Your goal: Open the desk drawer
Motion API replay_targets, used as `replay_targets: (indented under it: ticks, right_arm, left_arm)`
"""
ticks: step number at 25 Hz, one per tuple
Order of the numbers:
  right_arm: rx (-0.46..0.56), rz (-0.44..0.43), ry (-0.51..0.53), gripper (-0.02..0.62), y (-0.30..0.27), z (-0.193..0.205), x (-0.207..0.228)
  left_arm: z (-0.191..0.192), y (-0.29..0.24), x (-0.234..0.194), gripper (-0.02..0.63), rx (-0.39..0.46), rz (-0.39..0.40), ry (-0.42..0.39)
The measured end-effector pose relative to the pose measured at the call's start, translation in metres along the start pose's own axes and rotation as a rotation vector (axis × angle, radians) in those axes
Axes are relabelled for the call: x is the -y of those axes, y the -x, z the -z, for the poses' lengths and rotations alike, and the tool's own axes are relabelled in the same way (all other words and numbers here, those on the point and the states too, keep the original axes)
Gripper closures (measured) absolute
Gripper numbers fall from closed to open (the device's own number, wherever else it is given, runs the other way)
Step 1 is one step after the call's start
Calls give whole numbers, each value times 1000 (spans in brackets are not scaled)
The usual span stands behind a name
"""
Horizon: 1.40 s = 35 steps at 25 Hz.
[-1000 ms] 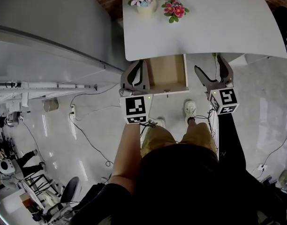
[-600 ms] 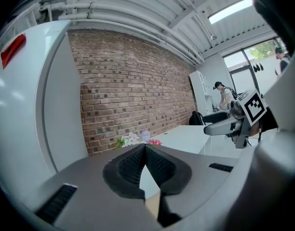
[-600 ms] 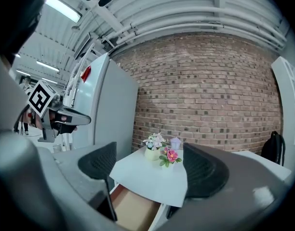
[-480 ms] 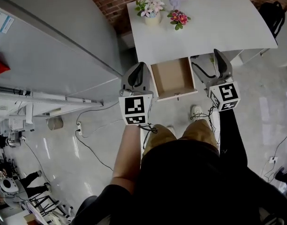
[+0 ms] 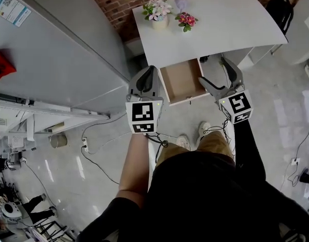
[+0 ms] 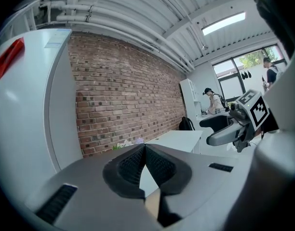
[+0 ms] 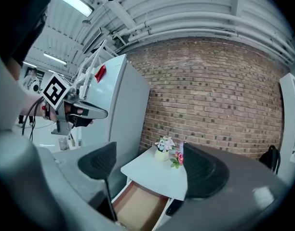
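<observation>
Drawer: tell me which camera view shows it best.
The head view. It looks down on the whole drawer, pulled out from under the desk, with its bare wooden bottom. The right gripper view shows it low in the frame, its near end cut off. The left gripper view shows no clear part of it.

Rear of the drawer (image 5: 182, 80) lost under the counter (image 5: 220, 29), its front in the right gripper view cut off behind the body of the right tongs (image 7: 148, 161), flowers (image 6: 124, 144) past the left tongs (image 6: 145, 147) too small to tell apart, far-off person (image 6: 214, 100) a mere speck
</observation>
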State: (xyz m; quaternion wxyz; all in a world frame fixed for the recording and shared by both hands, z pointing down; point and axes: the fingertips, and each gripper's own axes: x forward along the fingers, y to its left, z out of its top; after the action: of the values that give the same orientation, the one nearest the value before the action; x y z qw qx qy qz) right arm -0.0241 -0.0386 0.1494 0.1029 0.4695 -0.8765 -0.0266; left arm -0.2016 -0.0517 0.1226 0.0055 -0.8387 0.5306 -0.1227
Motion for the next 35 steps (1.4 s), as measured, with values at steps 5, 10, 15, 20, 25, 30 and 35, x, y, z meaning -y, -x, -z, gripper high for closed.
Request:
replay_targets:
  ticks: [5, 10, 15, 20, 25, 30, 35]
  right_arm:
    - [-3, -19, 27, 170, 8, -10, -6]
    - [-6, -16, 35, 170, 10, -10, -10]
    - [-24, -9, 40, 173, 10, -5, -12]
    - [-21, 30, 52, 394, 13, -9, -12]
    - [17, 73, 59, 595, 21, -15, -7]
    - [35, 91, 55, 595, 22, -20, -6]
    - [28, 105, 61, 595, 22, -21, -6]
  left_arm:
    - [-13, 6, 7, 600, 22, 11, 6]
    - [-20, 8, 10, 600, 35, 4, 10]
    - [-21, 8, 17, 600, 31, 14, 0]
    - [-22, 10, 21, 600, 37, 21, -1]
    - [-21, 14, 22, 600, 42, 21, -5]
    - [-19, 17, 19, 600, 44, 20, -2]
    - [-19, 19, 17, 600, 45, 21, 0]
